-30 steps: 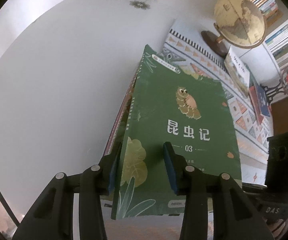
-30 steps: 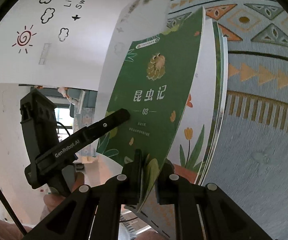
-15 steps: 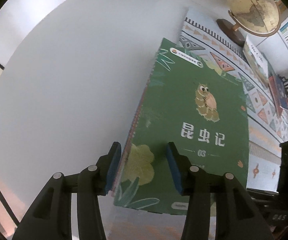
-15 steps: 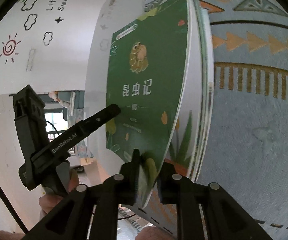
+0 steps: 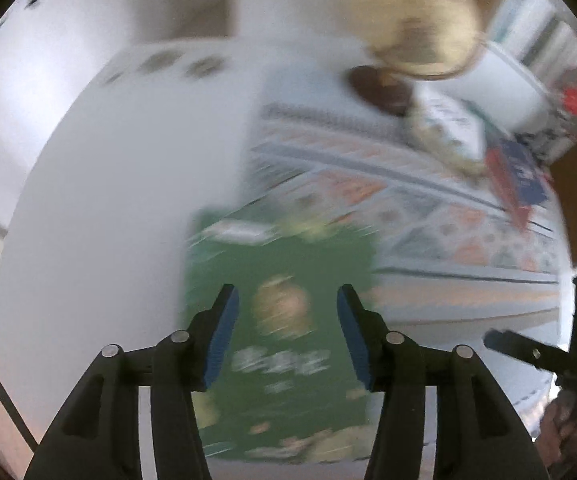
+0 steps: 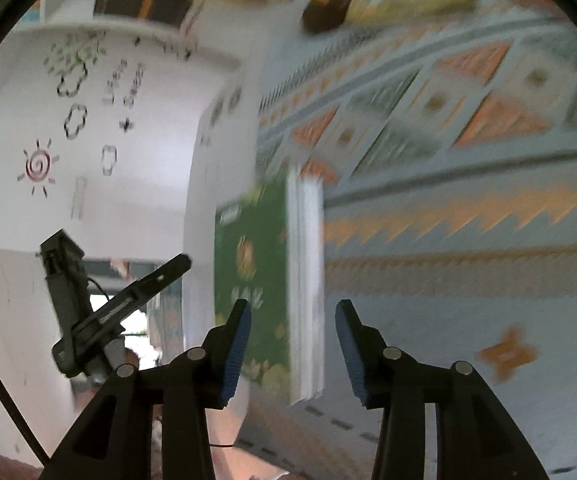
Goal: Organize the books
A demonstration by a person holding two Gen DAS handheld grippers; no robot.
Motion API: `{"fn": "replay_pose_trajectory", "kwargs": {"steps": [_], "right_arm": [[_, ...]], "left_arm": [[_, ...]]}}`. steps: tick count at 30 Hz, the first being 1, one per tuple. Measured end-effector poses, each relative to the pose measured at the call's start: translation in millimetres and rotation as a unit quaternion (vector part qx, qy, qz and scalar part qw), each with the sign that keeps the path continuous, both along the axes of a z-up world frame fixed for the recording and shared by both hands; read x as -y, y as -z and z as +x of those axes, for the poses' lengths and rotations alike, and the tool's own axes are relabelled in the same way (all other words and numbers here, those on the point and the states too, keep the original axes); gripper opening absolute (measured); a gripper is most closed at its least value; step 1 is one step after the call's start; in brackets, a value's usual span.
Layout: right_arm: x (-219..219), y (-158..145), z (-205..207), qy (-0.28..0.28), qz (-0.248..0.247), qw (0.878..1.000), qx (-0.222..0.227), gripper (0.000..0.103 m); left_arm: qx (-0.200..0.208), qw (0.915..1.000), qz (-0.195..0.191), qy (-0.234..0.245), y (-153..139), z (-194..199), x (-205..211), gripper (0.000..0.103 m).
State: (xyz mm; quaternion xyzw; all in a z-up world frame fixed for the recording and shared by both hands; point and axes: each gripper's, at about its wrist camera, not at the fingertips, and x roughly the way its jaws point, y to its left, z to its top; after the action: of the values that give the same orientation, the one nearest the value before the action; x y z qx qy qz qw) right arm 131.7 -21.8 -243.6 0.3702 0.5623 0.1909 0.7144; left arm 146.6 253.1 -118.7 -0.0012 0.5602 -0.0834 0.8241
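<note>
Both grippers have let go since half a second ago: the right gripper [image 6: 293, 350], which was pinching the green cover's lower edge, now stands with its blue pads wide apart, and the left gripper [image 5: 286, 336], which straddled the book, has also spread and pulled back. Neither holds anything.

Between the right gripper's pads, the green insect book [image 6: 254, 280] stands upright at the front of a small stack of books [image 6: 308, 288], whose white page edges face the camera. The stack leans against the white bookend panel [image 6: 208, 168] on its far side and rests on the patterned table runner [image 6: 468, 208]. From the left wrist the same green cover [image 5: 284, 344] fills the gap between the open pads, but heavy motion blur hides its lower edge, so I cannot tell whether it sits square on the runner or slightly askew.

Further out, a globe [image 5: 420, 32] on a dark base stands at the far end of the runner, with more books [image 5: 516, 176] lying beside it, still to be gathered.

The main risk, as I judge it, is the freshly released stack: with no grip on it and support on one side only, it could slide on the cloth or tip toward the runner. A brush from either retreating finger would be enough to start that. The thin front cover could also bow open and pull the book off vertical.
</note>
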Motion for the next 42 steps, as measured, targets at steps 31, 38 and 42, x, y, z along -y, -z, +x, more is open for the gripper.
{"fn": "replay_pose_trajectory", "kwargs": {"steps": [31, 38, 42], "right_arm": [[285.9, 50.8, 55.9, 0.259, -0.108, 0.953, 0.111, 0.059], [292.0, 44.6, 0.5, 0.198, -0.087, 0.972, 0.088, 0.063], [280.8, 41.7, -47.1, 0.162, -0.103, 0.98, 0.06, 0.063]], "left_arm": [[0.017, 0.9448, -0.025, 0.326, 112.3, 152.3, 404.5, 0.086], [-0.017, 0.9394, -0.062, 0.337, 105.1, 87.8, 373.2, 0.086], [-0.042, 0.9401, -0.073, 0.33, 106.3, 26.4, 355.1, 0.086]]}}
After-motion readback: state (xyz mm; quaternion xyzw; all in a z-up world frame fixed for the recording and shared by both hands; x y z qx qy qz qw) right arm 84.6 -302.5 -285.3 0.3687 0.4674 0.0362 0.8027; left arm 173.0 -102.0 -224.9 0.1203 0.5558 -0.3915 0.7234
